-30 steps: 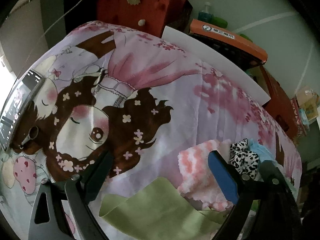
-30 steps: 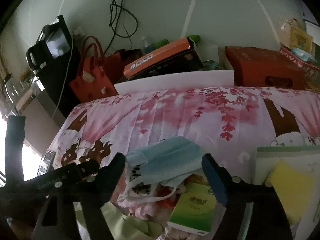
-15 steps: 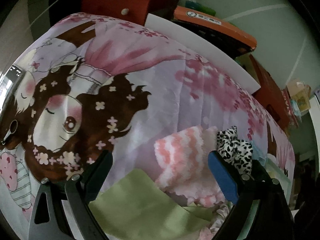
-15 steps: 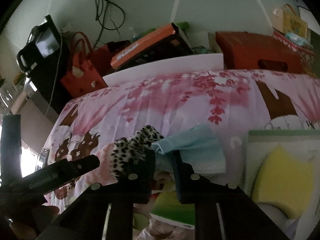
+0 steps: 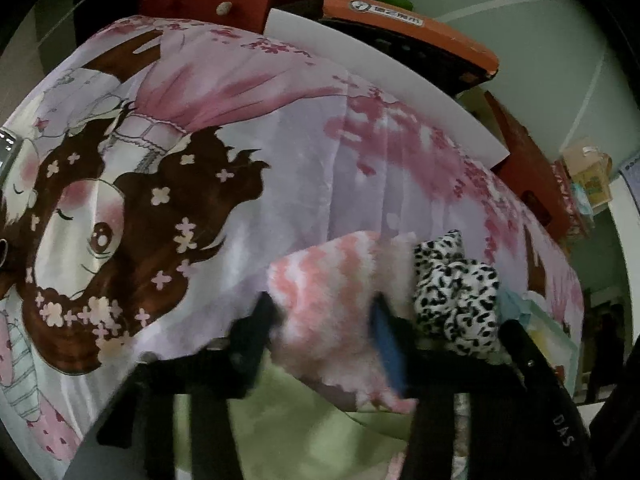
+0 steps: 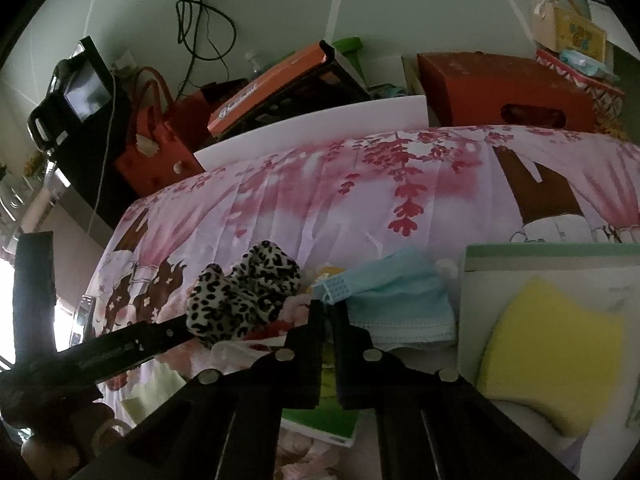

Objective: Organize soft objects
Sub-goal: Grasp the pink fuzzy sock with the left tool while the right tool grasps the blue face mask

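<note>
A pile of soft things lies on the cartoon-print bed sheet [image 5: 320, 160]. My left gripper [image 5: 324, 332] has its jaws half closed around a fluffy pink-and-white cloth [image 5: 332, 288], which lies over a pale green cloth [image 5: 304, 420]. A leopard-print cloth [image 5: 456, 296] sits just right of it and also shows in the right wrist view [image 6: 244, 292]. My right gripper [image 6: 329, 312] is shut on the corner of a blue face mask [image 6: 400, 300]. A yellow sponge [image 6: 552, 356] lies in a white tray [image 6: 540, 260] at the right.
A green tissue pack [image 6: 332, 412] lies under the right gripper. A white board [image 6: 312, 136], an orange-lidded crate [image 6: 276, 88], red bags [image 6: 160, 140] and a red box [image 6: 500, 88] line the bed's far edge. The left gripper's arm [image 6: 120, 348] reaches in at left.
My right gripper closed on the mask's corner and pulled it right off the leopard cloth. My left gripper moved right over the pink cloth and its jaws are closing around it.
</note>
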{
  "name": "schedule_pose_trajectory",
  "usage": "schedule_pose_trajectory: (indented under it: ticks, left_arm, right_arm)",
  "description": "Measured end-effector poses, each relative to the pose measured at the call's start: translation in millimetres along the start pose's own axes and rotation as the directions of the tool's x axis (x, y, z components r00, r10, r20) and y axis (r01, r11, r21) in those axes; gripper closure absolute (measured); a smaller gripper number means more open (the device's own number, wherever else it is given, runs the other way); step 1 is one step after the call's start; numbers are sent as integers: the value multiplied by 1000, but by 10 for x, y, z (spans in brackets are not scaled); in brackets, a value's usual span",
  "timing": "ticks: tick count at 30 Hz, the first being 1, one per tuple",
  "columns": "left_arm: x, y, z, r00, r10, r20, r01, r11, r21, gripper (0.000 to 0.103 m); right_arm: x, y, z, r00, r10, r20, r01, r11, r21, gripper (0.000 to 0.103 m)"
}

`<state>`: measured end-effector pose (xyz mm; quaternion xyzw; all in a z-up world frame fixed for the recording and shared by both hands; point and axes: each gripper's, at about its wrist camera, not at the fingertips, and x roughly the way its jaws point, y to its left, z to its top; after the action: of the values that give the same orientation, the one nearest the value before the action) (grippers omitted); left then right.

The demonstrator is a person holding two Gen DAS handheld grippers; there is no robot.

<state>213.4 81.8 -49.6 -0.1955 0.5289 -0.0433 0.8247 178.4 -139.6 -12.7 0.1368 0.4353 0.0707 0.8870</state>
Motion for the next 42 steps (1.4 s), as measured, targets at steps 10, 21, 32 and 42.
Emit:
schedule_pose_trajectory:
  ticks: [10,21,32,42]
  left_arm:
    - [-181,-38,25,997,-28,69,26,999,24,92]
    - [-613,-128,67,977,-47,210,35,997,64,93]
    - [-1189,-216,27,921,-94,379,57,992,110,93]
    - [-1748,-433,-107,839,-174,516,80,977,199,93]
  right_arm:
    - [-148,-46,-4,1000,6,27,-6,1000,-1,100]
    - [-493,-188,50,994,23,111,-28,999,40,100]
    - [-882,-200,123,976,40,214,-50,998,42,100]
    - [-1254,-226,159,951,51,304,-66,997,39,100]
